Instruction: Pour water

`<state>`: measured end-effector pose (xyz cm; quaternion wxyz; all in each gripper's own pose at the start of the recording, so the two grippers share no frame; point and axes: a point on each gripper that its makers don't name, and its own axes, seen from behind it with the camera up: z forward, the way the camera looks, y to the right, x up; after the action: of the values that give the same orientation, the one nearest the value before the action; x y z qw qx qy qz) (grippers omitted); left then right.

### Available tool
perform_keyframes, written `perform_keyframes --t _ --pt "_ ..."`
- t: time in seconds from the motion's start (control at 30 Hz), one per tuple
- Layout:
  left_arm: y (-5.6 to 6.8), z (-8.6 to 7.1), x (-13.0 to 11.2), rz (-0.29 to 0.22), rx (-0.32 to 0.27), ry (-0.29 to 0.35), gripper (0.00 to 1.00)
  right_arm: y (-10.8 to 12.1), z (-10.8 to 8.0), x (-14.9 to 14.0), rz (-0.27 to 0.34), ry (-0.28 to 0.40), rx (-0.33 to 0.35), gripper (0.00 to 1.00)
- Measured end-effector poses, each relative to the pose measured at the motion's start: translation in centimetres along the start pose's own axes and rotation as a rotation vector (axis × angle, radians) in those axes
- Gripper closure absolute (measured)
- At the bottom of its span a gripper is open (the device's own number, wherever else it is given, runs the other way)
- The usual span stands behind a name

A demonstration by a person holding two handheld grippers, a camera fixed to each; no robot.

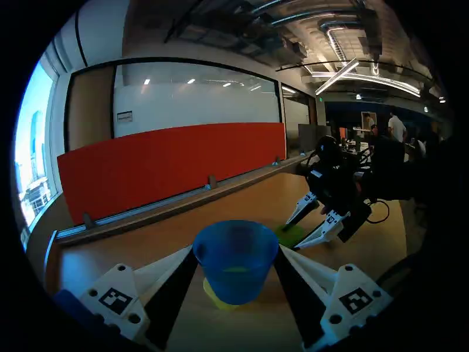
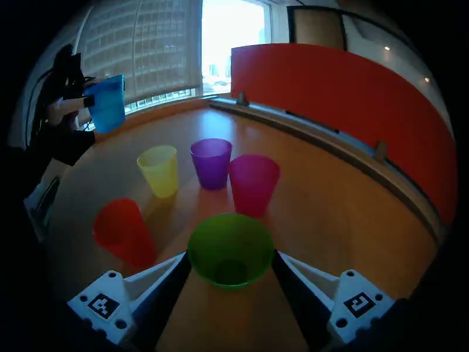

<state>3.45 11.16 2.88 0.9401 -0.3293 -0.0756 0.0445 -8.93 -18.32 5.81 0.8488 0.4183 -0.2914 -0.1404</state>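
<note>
Blue cup (image 1: 235, 264) is found clamped between both fingers of the left gripper (image 1: 235, 252), one finger pressed on each side. Its contents can't be judged through the tinted wall. A yellow edge is noted just under its base. In the right gripper view, this cup is seen held well above the wooden table (image 2: 328, 193), slightly tilted, off to one side of the cup group.

Green cup (image 2: 230, 249) is gripped likewise by the right gripper (image 2: 231, 254), fingers tight on both sides, mouth up. Whether it rests on the table or is lifted can't be told.

Four cups are recorded standing upright on the table beyond it: red cup (image 2: 123, 232) nearest, yellow cup (image 2: 158, 170), purple cup (image 2: 211, 163) & pink cup (image 2: 253, 183), the last two close together. Red partition (image 2: 352, 88) is noted along the table's far edge.
</note>
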Motion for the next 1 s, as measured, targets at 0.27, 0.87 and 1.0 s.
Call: perform_keyframes --t 0.27,0.87,1.0 --pt "0.0 0.1 -0.1 -0.005 -0.001 0.001 0.13 0.2 0.6 0.0 0.009 0.012 -0.013 0.1" --pt "0.3 -0.3 0.4 -0.004 0.009 0.016 0.13 -1.0 -2.7 3.9 0.022 0.139 -0.012 0.11" --pt "0.6 -0.5 0.8 -0.002 0.014 0.022 0.13 -1.4 -4.0 5.2 0.025 0.181 -0.016 0.11"
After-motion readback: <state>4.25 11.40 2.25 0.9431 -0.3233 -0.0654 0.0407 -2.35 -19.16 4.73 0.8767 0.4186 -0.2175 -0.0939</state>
